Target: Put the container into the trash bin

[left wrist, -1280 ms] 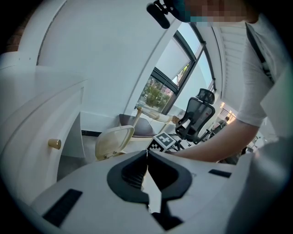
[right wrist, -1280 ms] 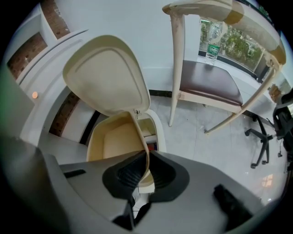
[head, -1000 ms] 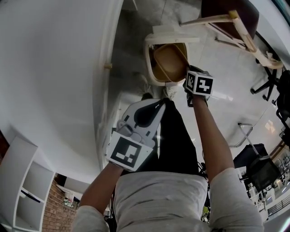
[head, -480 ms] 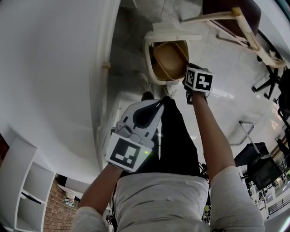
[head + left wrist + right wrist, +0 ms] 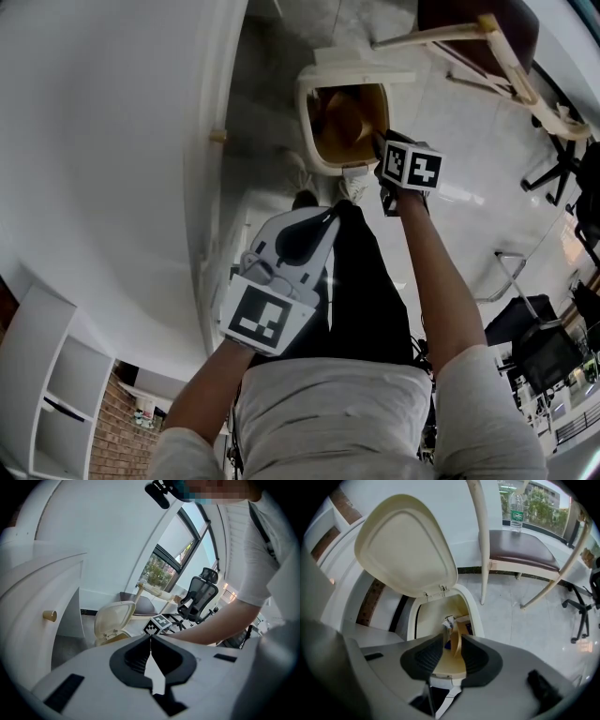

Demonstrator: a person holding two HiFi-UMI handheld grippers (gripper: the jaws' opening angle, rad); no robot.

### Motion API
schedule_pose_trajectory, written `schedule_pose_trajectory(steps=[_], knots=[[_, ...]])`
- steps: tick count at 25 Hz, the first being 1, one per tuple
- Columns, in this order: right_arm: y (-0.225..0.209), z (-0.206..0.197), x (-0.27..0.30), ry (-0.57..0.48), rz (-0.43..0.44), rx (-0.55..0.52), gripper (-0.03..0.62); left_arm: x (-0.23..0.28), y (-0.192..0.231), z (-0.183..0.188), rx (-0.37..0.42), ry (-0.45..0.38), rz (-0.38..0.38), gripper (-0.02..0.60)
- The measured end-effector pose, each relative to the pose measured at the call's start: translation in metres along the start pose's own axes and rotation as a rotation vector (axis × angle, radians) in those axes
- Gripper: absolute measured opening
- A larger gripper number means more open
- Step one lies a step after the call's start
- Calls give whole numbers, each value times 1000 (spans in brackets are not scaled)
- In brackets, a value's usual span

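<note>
Cream plastic is making up the trash bin (image 5: 306,111), which is sitting toward twelve o'clock in the head view, its lid (image 5: 405,541) standing tipped back and open. The tan container (image 5: 344,120) is hanging inside the bin's mouth, below the rim. The right gripper (image 5: 382,155) is reaching in at the bin's four o'clock edge. In the right gripper view its fingers (image 5: 474,654) are pinching the container's thin wall between them, with the wall standing upright and edge-on and the bin's inside showing beyond it toward twelve o'clock.

The left gripper (image 5: 333,217) is hanging back at about six o'clock from the bin, well apart from it and close to the person's body. Its fingers (image 5: 168,654) are pressing together at the tips, carrying nothing.

A wooden chair (image 5: 525,550) with a dark seat is standing on the pale floor at the bin's two o'clock, and a clear bottle (image 5: 515,506) is standing on a ledge behind it.
</note>
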State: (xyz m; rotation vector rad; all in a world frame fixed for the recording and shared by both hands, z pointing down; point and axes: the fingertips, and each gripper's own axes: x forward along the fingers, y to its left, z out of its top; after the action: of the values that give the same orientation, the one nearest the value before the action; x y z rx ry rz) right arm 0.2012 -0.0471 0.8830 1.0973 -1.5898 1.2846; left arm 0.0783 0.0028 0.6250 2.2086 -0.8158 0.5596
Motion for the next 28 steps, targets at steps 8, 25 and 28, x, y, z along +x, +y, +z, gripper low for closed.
schedule_pose_trajectory(steps=[8, 25, 28], knots=[[0, -1, -3, -3, 1, -16, 112, 1, -3, -1, -16, -6, -1, 17], [18, 19, -48, -70, 27, -6, 112, -18, -10, 28, 10, -46, 40, 17], [24, 26, -64, -98, 44, -13, 112, -24, -13, 36, 18, -50, 54, 17]])
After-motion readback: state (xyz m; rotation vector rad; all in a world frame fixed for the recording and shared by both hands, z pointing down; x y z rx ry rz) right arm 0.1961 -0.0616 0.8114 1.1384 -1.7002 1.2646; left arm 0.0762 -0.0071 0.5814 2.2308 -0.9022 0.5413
